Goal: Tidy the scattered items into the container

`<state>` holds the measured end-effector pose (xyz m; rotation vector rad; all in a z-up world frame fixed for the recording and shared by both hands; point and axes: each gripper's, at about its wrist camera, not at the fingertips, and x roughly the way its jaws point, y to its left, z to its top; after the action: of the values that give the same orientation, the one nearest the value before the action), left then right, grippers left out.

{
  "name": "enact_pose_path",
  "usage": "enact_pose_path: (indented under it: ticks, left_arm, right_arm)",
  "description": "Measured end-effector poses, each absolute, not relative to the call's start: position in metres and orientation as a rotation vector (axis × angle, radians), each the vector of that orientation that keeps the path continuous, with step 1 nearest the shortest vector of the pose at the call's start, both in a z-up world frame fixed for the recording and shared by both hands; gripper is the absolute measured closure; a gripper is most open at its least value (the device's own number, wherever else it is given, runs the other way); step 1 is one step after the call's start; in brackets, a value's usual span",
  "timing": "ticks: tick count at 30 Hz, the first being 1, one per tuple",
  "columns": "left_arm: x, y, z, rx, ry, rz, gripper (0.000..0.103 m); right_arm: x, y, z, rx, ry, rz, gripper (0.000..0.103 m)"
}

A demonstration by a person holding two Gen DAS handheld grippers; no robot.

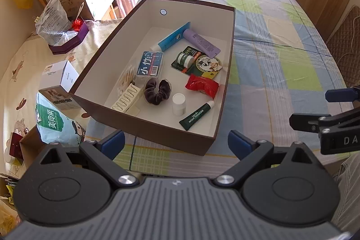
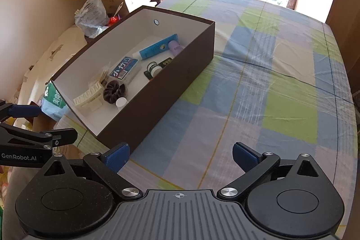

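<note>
1. From the right wrist view, the near wall of the brown box [image 2: 157,87] hides the red packet [image 1: 201,85] and the green lip-gel tube [image 1: 196,116].
2. The box, white inside, sits on the checked table [image 2: 258,93], holding a scrunchie [image 1: 156,88], a white bottle [image 1: 178,104] and two tubes.
3. The left gripper [image 1: 176,144] and the right gripper [image 2: 180,155] both have their fingers apart, holding nothing.
</note>
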<state>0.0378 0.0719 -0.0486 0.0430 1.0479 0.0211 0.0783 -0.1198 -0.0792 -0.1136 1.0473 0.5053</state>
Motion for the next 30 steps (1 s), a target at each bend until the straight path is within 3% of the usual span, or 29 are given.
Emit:
enact_pose_path:
  ticks: [30]
  left_arm:
    - [0.025, 0.045, -0.05, 0.111, 1.03, 0.025, 0.006]
  right_arm:
    - [0.061, -0.151, -0.076, -0.082, 1.034, 0.474, 0.0]
